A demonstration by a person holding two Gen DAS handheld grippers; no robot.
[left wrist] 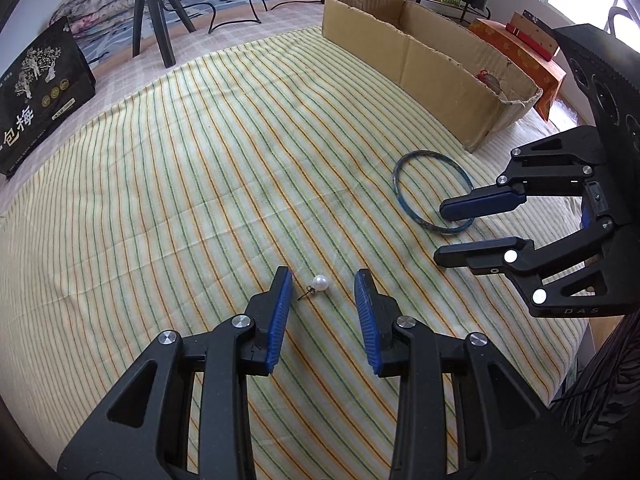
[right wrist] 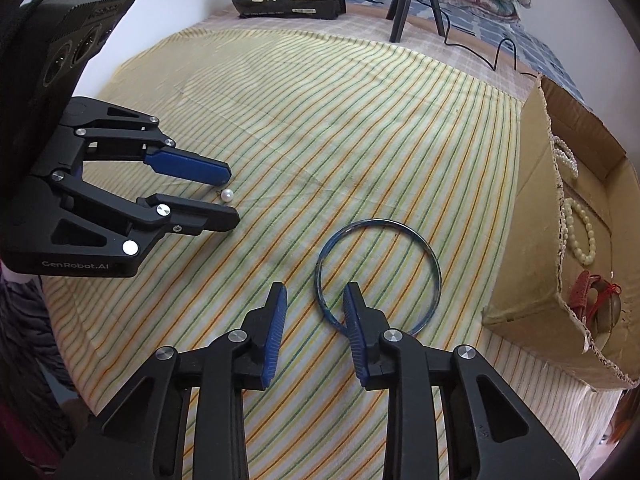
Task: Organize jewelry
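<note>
1. The left gripper (left wrist: 322,280) is low over the striped bedspread (left wrist: 200,160), near the middle of its near edge, with its jaws spread apart.
2. Its two blue-padded fingers (left wrist: 280,312) point forward, tips tilted down toward the cloth, and nothing is clamped between them.
3. In the right wrist view the left gripper (right wrist: 232,196) reaches in from the left edge, one finger above the other.
4. The right gripper (right wrist: 314,294) hangs low toward the bedspread's right side, jaws parted, pads bare.
5. From the left wrist view the right gripper (left wrist: 438,232) enters from the right edge, turned on its side, fingers pointing left.
6. The two grippers stand apart, not touching.
</note>
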